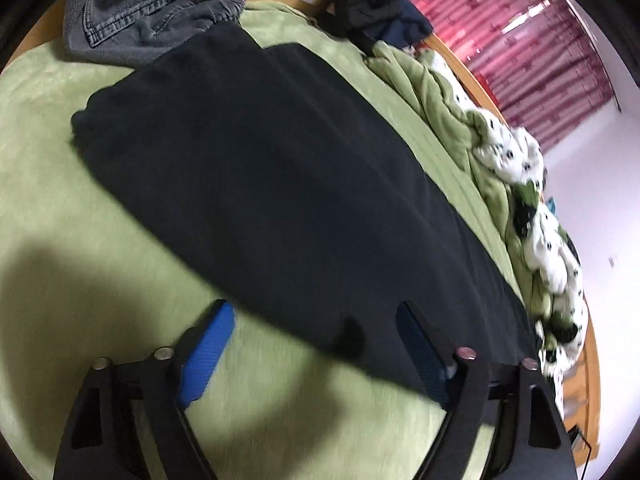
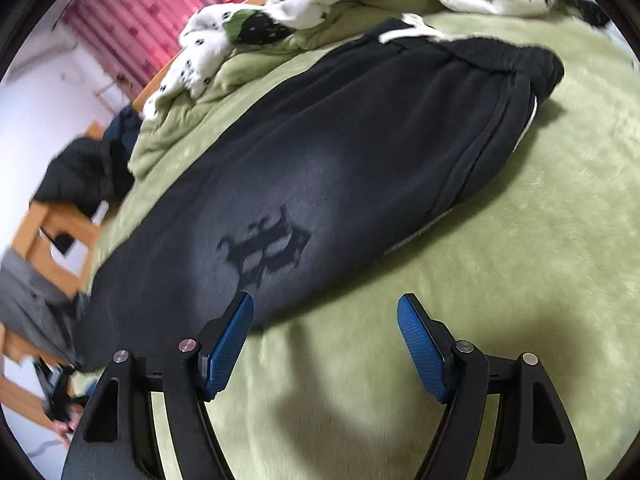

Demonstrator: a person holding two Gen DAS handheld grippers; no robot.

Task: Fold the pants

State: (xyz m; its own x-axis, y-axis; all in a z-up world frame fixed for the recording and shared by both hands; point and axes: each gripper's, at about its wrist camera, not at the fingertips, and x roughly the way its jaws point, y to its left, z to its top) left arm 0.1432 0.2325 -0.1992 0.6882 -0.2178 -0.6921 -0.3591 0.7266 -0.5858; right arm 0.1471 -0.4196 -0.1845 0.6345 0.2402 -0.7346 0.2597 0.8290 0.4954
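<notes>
Black sweatpants [image 1: 256, 168] lie flat on a green blanket [image 1: 52, 184], folded lengthwise with the legs stacked. In the right wrist view the pants [image 2: 360, 152] show a dark printed emblem [image 2: 266, 246], a waistband with a white drawstring [image 2: 412, 28] at the far end. My left gripper [image 1: 314, 312] is open, hovering at the pants' near edge, its right finger [image 1: 420, 340] over the cloth. My right gripper [image 2: 326, 308] is open and empty, at the near edge of the pants by the emblem.
A grey denim garment [image 1: 136, 16] lies past the far end of the pants. A crumpled green and white spotted quilt [image 1: 520, 184] runs along the bed's far side. A wooden bed frame [image 2: 56, 240], dark clothes [image 2: 84, 176] and pink curtains [image 1: 520, 40] lie beyond.
</notes>
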